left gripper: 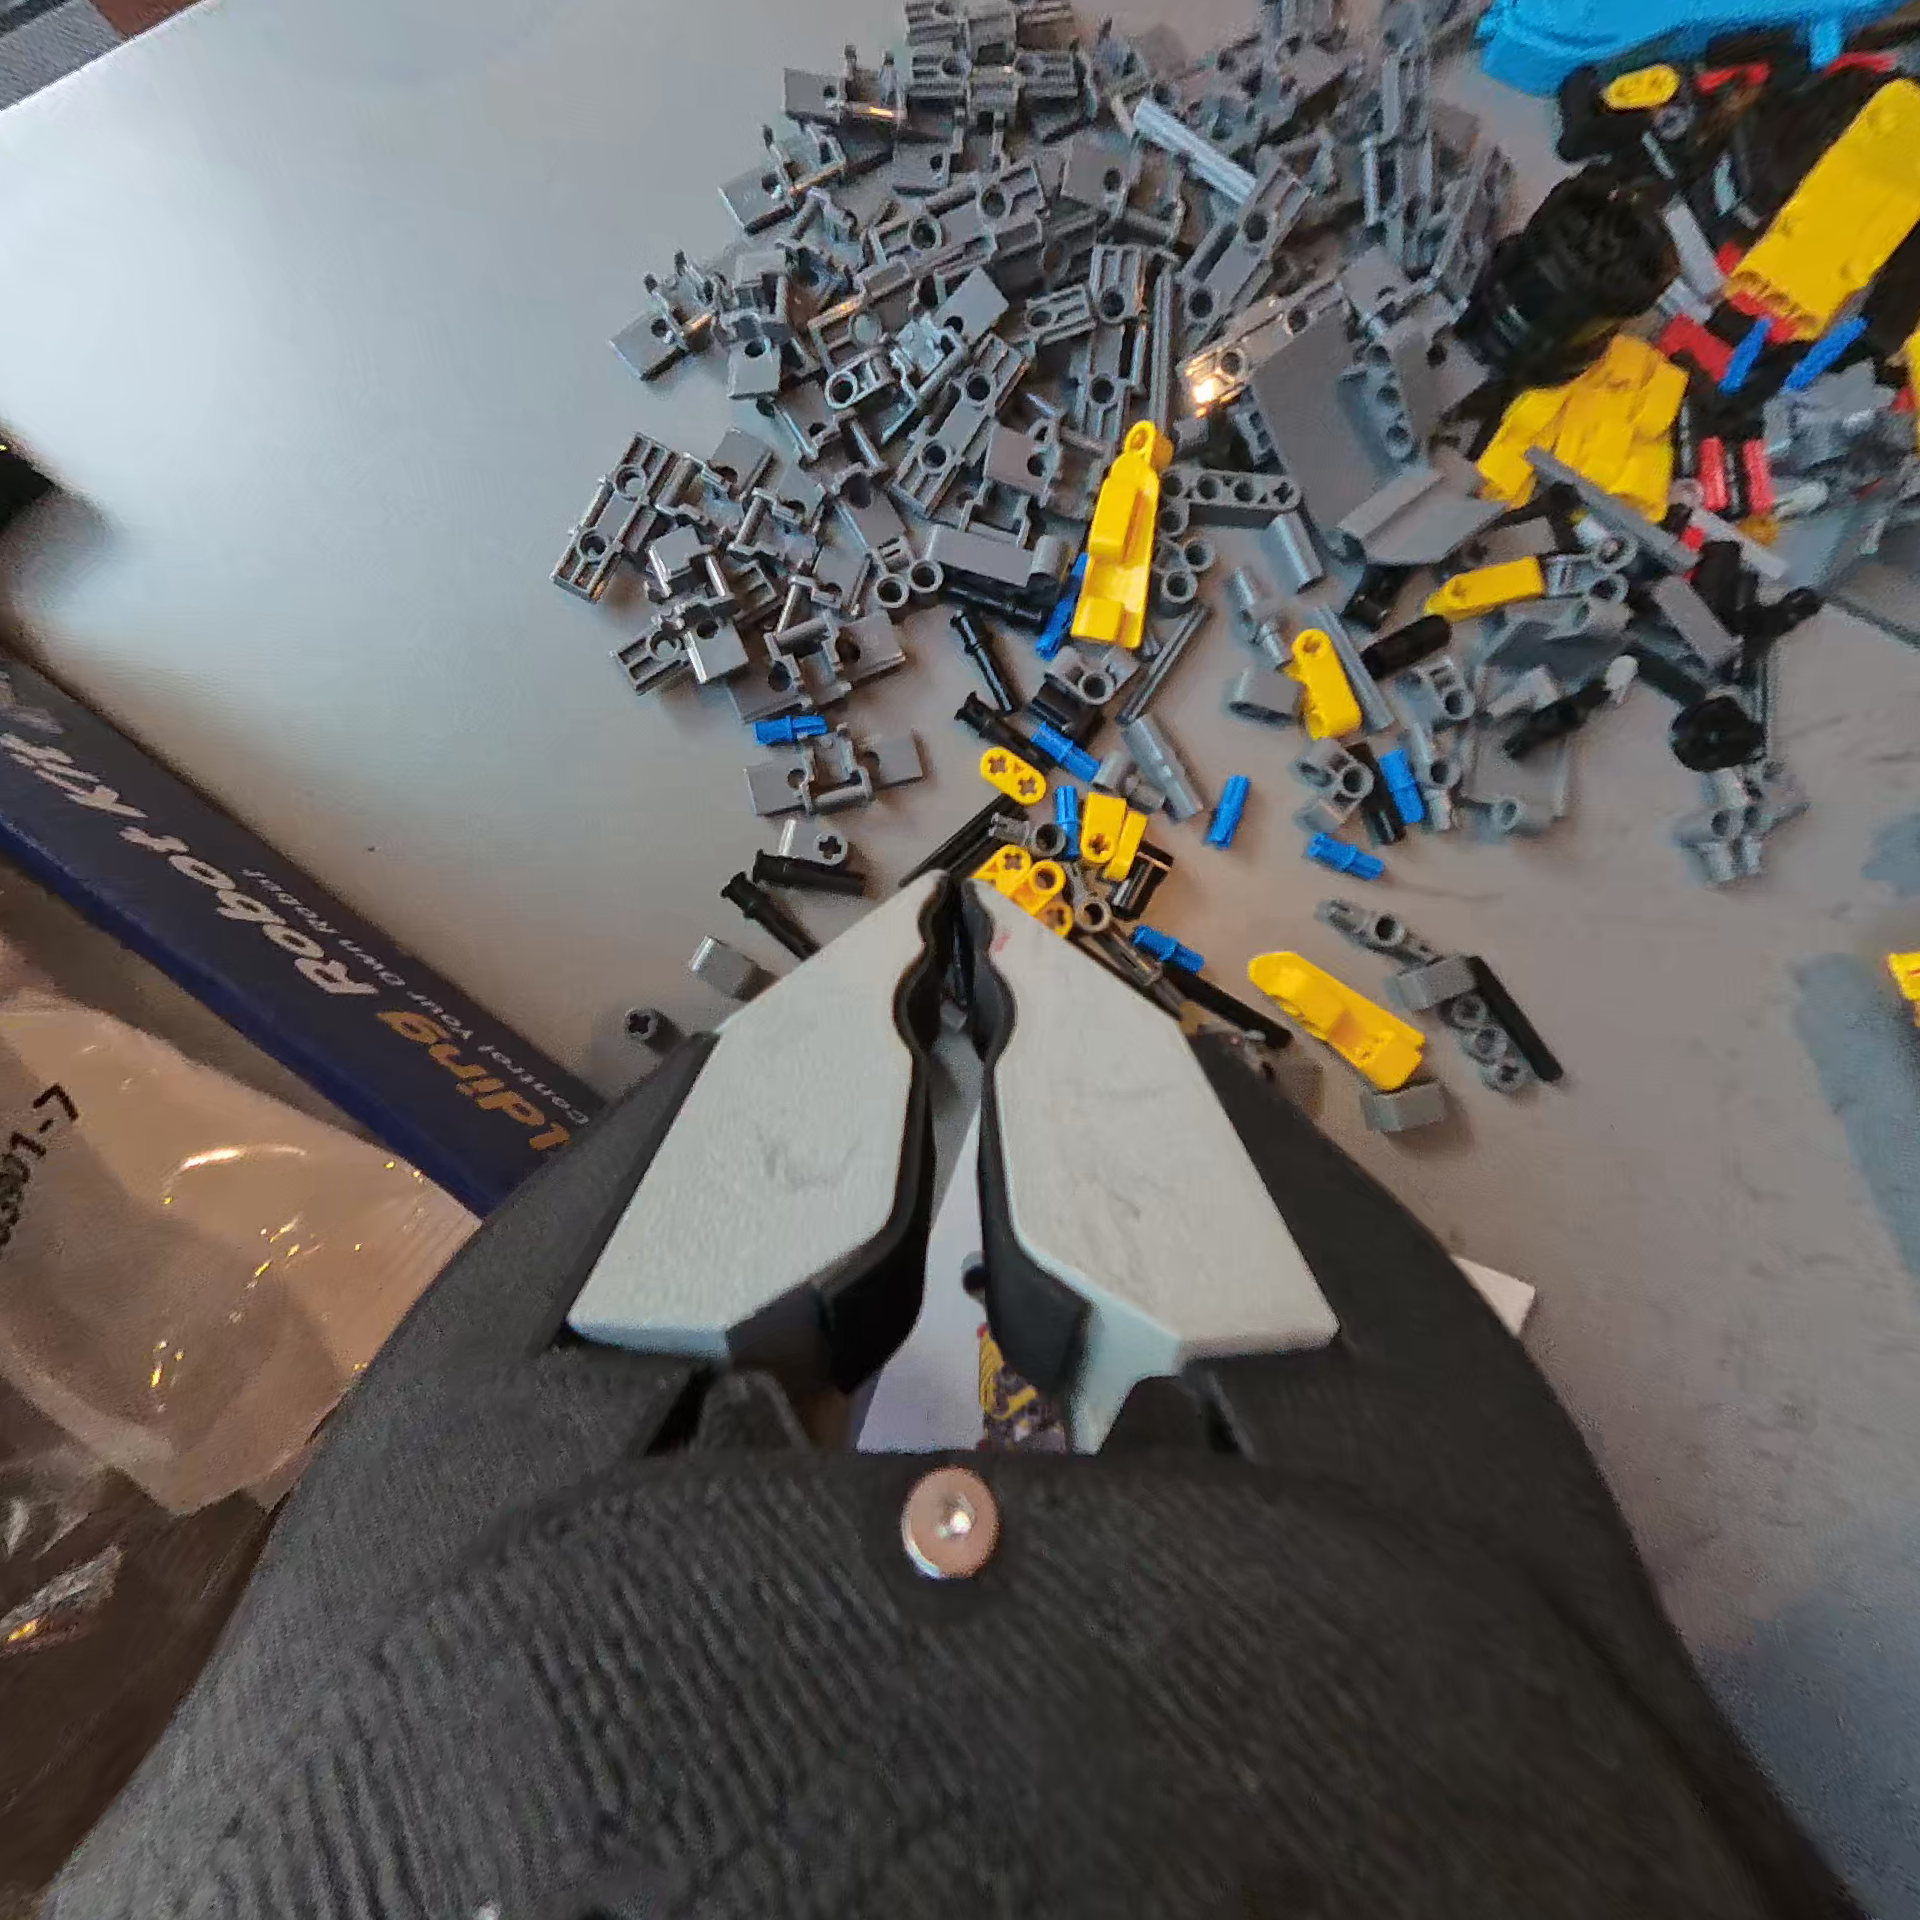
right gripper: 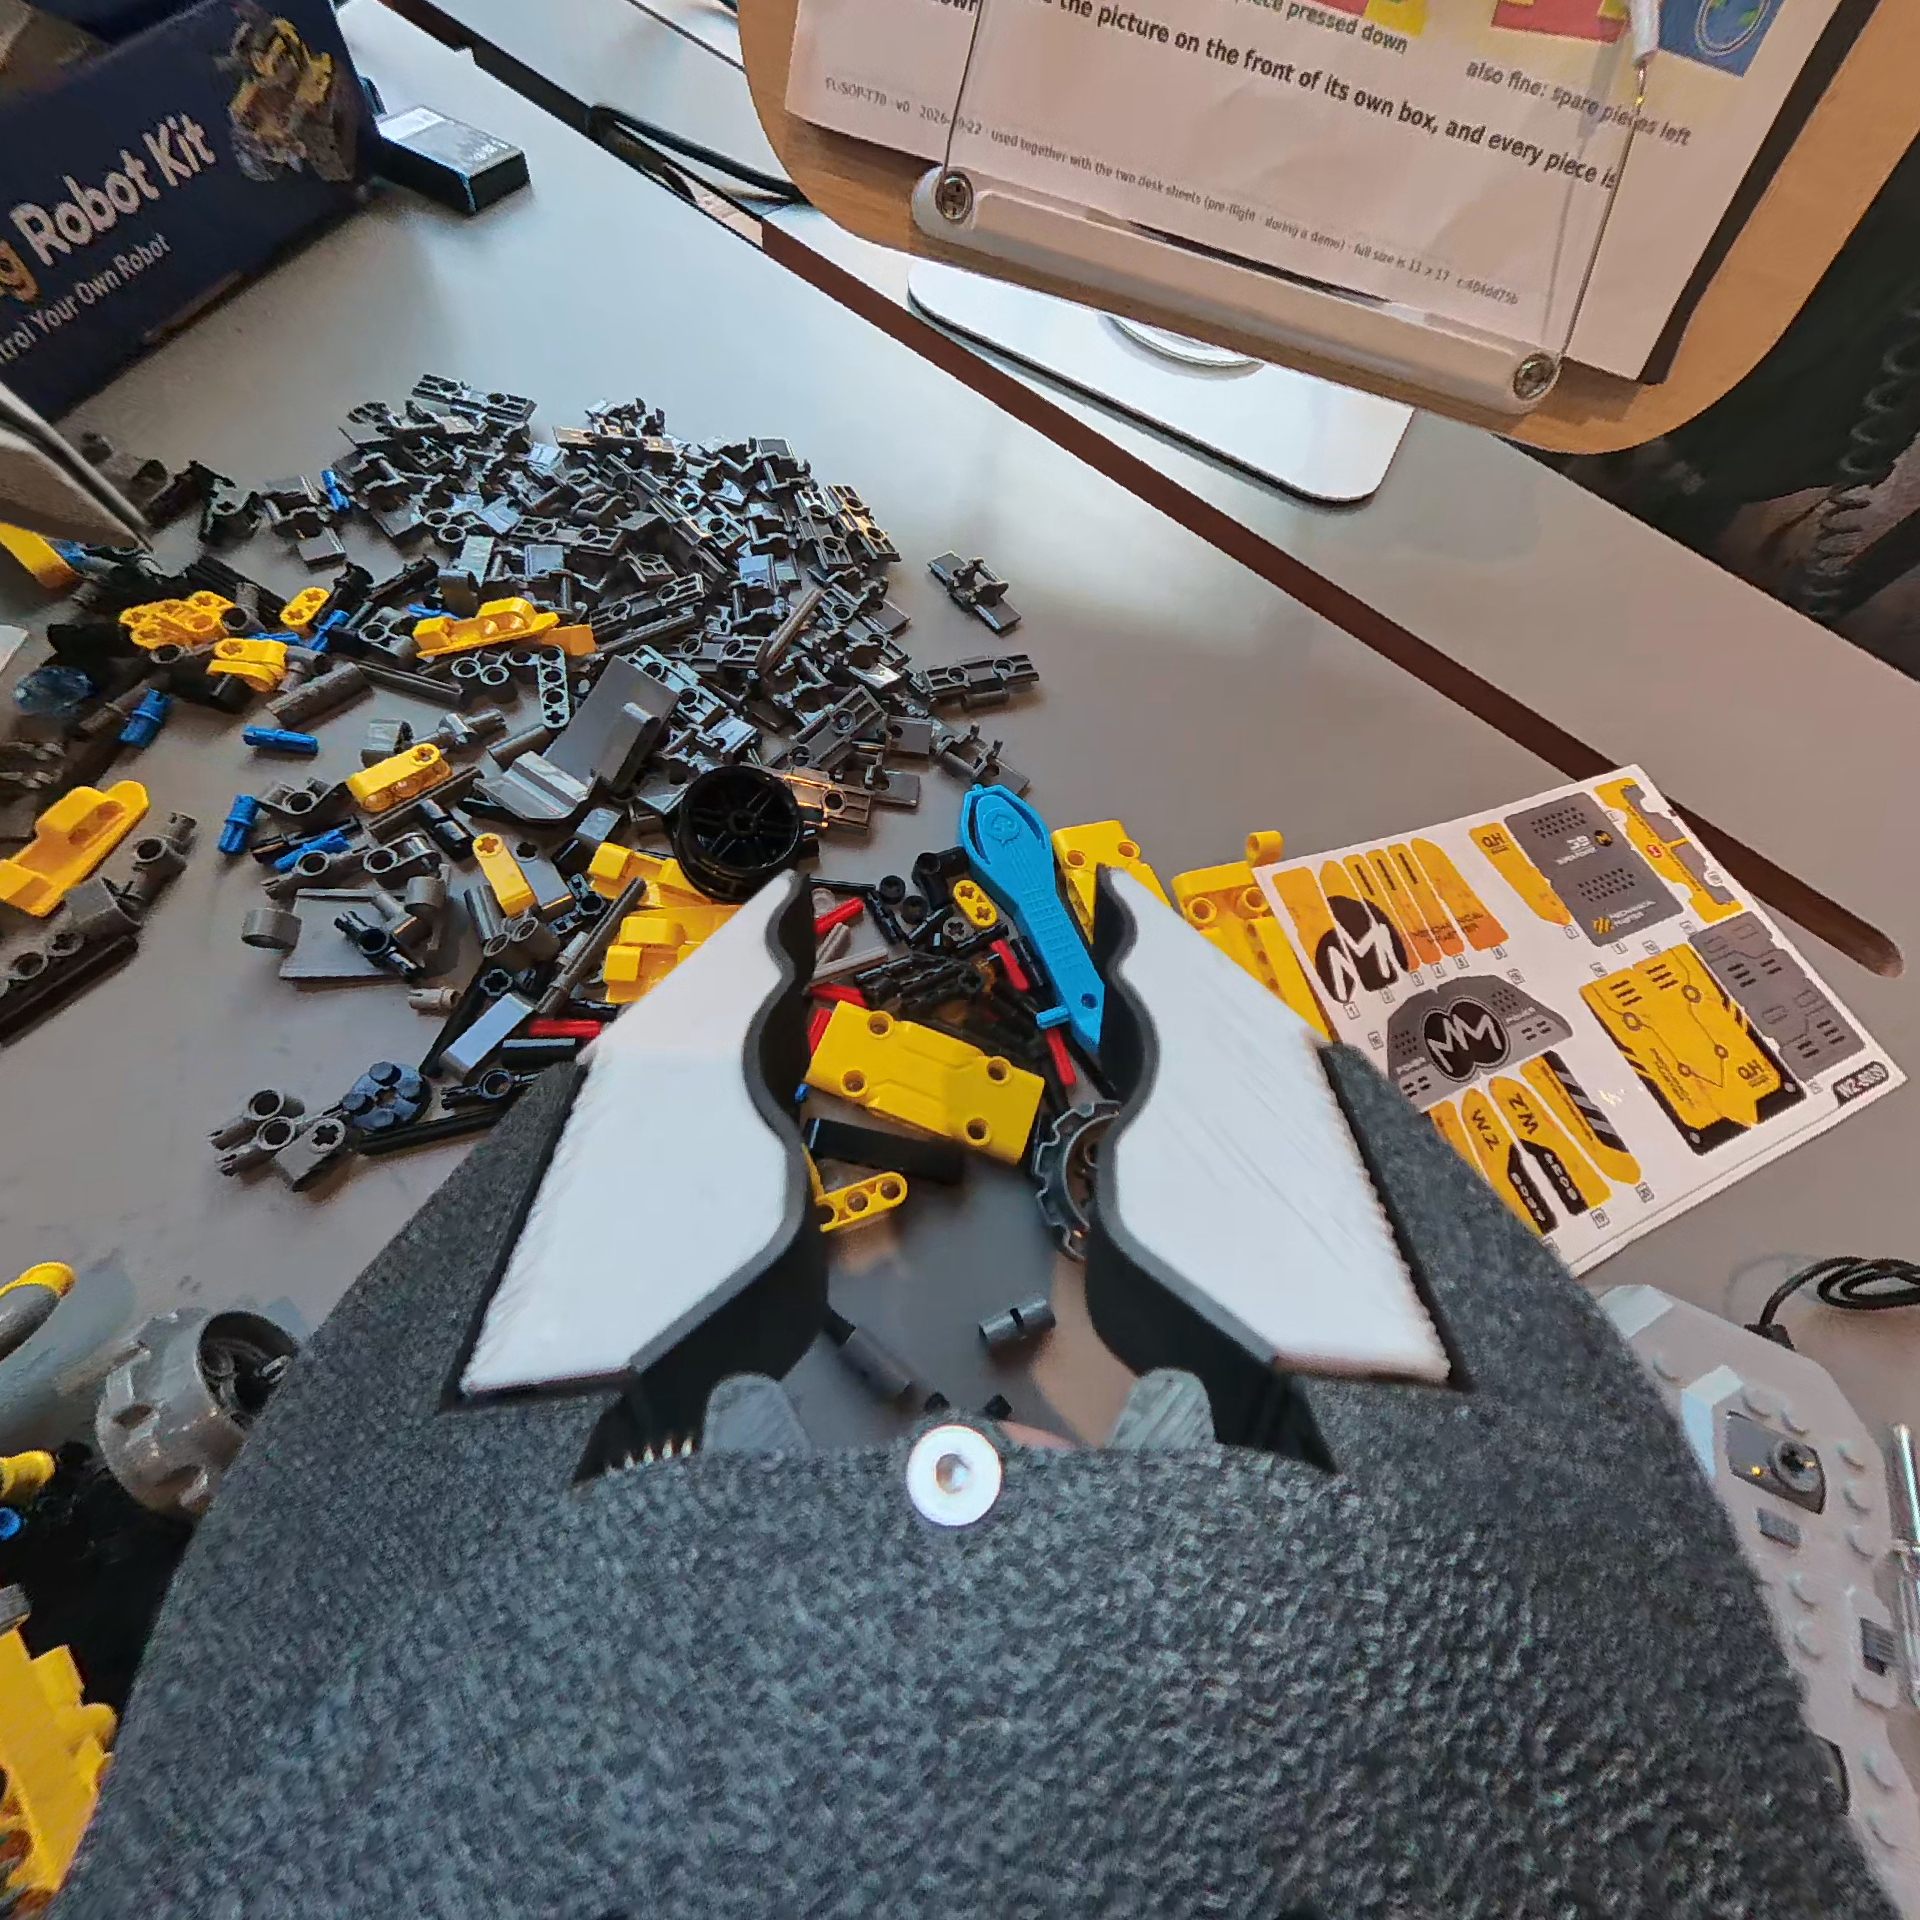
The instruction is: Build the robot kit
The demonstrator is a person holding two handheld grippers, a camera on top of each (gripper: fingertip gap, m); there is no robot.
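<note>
My left gripper (left gripper: pixel 954 896) is shut, its tips low over the near edge of a scatter of small building pieces; I see nothing held between them. Yellow connectors (left gripper: pixel 1029 878) and black pins (left gripper: pixel 805 873) lie right at its tips. A large pile of grey pieces (left gripper: pixel 987 312) lies beyond. My right gripper (right gripper: pixel 951 883) is open and empty above a yellow panel piece (right gripper: pixel 925 1070). A blue plastic tool (right gripper: pixel 1023 914) lies by its right finger, a black wheel (right gripper: pixel 743 831) by its left finger, and a dark gear (right gripper: pixel 1070 1153) under the right finger.
On a grey table (left gripper: pixel 312 416), a partly built yellow, black and red model (left gripper: pixel 1662 364) stands far right. A dark blue box (left gripper: pixel 260 935) and a clear plastic bag (left gripper: pixel 156 1247) lie left. A sticker sheet (right gripper: pixel 1558 997) lies right; a stand with a printed page (right gripper: pixel 1299 156) is behind. The grippers' ends are close to 25 centimeters from one another. My right gripper's tips are some 6 centimeters from the black wheel (right gripper: pixel 743 831). Seen from the left wrist view (left gripper: pixel 1595 256) as well. My right gripper is the nearer one to the dark gear (right gripper: pixel 1070 1153): about 8 centimeters, against 30 centimeters.
</note>
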